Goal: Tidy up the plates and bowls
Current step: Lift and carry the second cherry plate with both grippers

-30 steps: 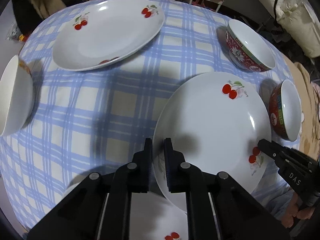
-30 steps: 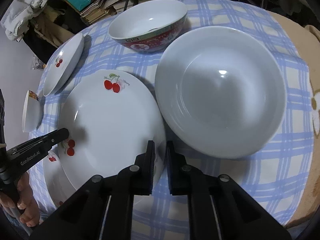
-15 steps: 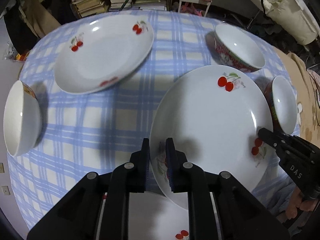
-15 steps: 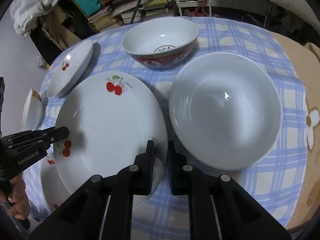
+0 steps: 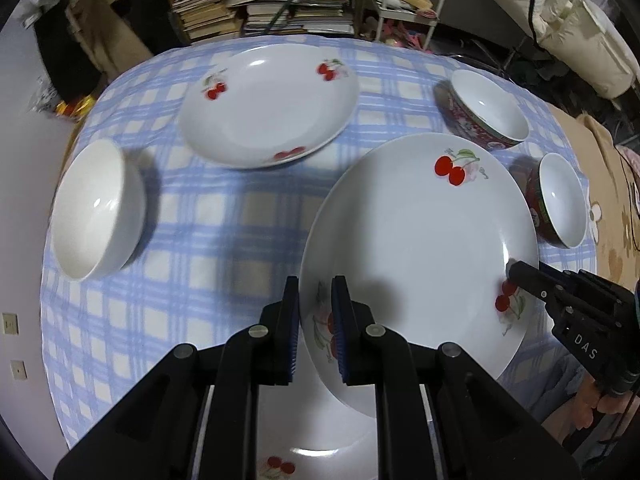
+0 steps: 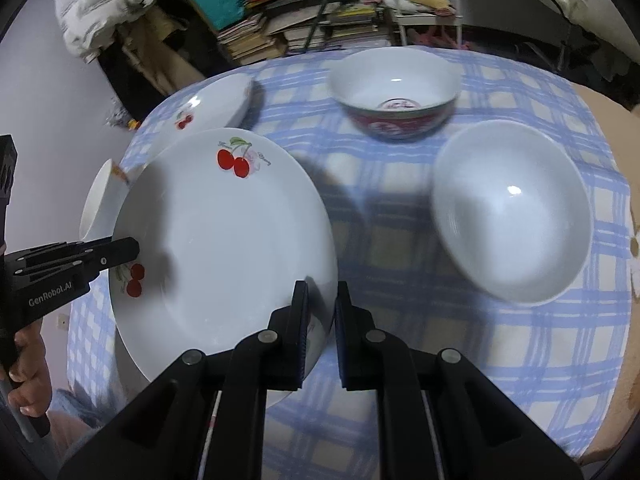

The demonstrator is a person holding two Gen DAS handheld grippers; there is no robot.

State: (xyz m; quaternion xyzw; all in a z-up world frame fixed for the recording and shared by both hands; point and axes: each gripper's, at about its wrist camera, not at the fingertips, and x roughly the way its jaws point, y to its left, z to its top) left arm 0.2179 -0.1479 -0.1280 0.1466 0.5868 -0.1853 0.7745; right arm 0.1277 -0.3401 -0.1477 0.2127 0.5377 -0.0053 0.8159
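A white cherry plate (image 5: 420, 240) hangs above the blue checked tablecloth (image 5: 208, 216), held at two opposite edges. My left gripper (image 5: 316, 292) is shut on its near rim in the left wrist view. My right gripper (image 5: 514, 274) pinches the rim at the right there. In the right wrist view the same plate (image 6: 224, 248) fills the left half, with my right gripper (image 6: 322, 296) shut on its rim and my left gripper (image 6: 134, 250) clamped on the far left edge. Under the held plate lies a second cherry plate (image 5: 312, 440).
A third cherry plate (image 5: 268, 104) sits at the table's far side, a white bowl (image 5: 96, 208) at the left. Two red-sided bowls (image 5: 488, 108) (image 5: 560, 200) stand at the right. A large white bowl (image 6: 512, 212) is right of my right gripper. Books and clutter lie beyond the table.
Both grippers have risen with the cherry plate held between them. The table and the other dishes now look farther away, and the plate below shows more.
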